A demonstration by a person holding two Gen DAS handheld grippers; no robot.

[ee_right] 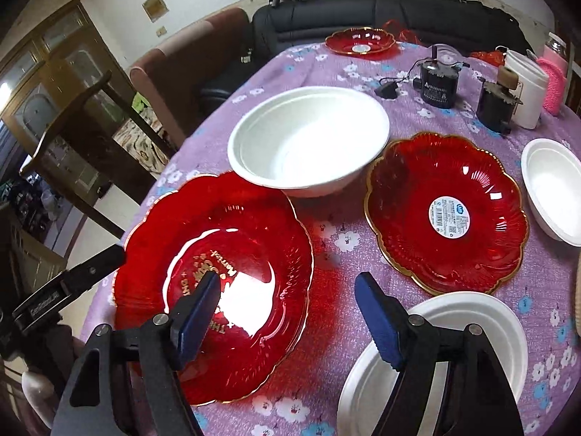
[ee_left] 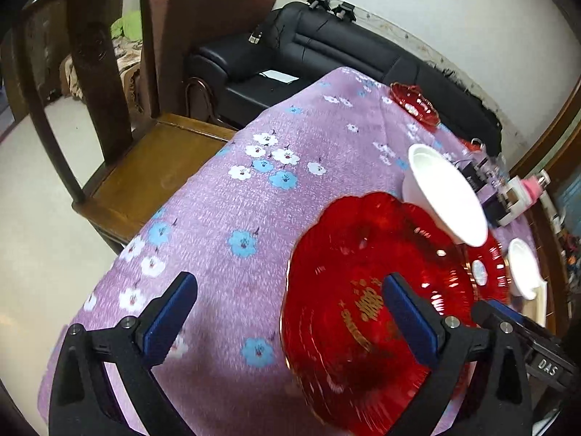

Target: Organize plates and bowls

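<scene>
Right wrist view: why are both grippers gaping?
— Nothing is held; right gripper (ee_right: 287, 290) and left gripper (ee_left: 287, 294) straddle the near red plate's (ee_right: 218, 279) rim, at seven o'clock from the big white bowl (ee_right: 308, 138).

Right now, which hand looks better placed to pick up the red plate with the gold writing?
Probably the left gripper: its open fingers straddle the edge of the lettered red plate. The right gripper is open too, straddling the opposite edge.

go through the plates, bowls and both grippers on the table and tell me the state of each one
Left gripper: open, empty.
Right gripper: open, empty.
Near red plate: upright, empty.
Labelled red plate: upright, empty.
Far red plate: upright, empty.
Large white bowl: upright, empty.
</scene>
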